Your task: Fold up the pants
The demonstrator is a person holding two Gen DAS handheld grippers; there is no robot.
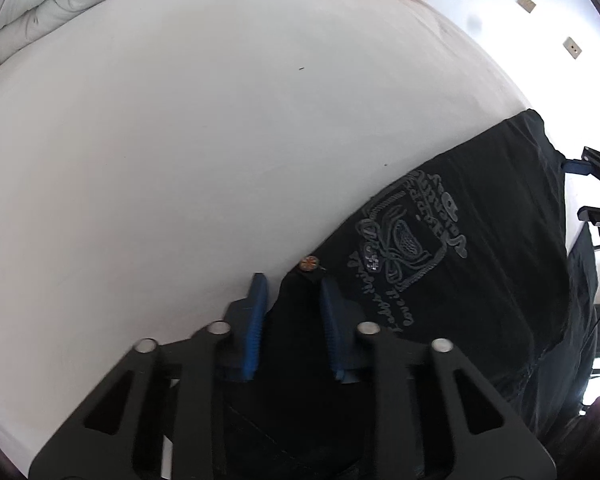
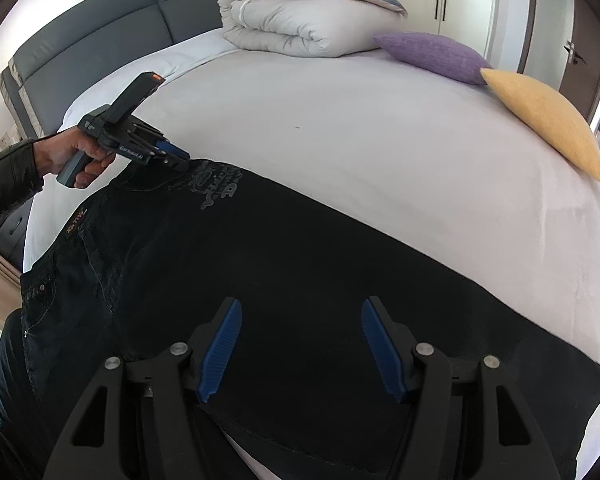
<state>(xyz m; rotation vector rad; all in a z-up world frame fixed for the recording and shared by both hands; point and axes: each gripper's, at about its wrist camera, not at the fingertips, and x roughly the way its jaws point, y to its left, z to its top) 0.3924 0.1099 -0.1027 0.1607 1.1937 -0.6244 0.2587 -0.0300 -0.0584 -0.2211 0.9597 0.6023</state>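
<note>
The black pants are lying flat on the grey bed sheet, spread out under both grippers so they can be folded.

The left gripper is pointing down at the waist corner of the pants, just by the little orange button. Its jaws are standing close together with the dark cloth between the blue pads. It seems to be pinching that corner so the corner can be lifted. Whether the pads are really pressing the cloth is hard to tell, because the cloth is so dark there.

The right gripper is hanging over the leg part of the pants. Its jaws are standing about half open, with nothing held. It is likely getting ready to grab the leg edge.

The leg ends are cut off below the right gripper. The person's hand is showing, but the rest of the person is out of view.
</note>
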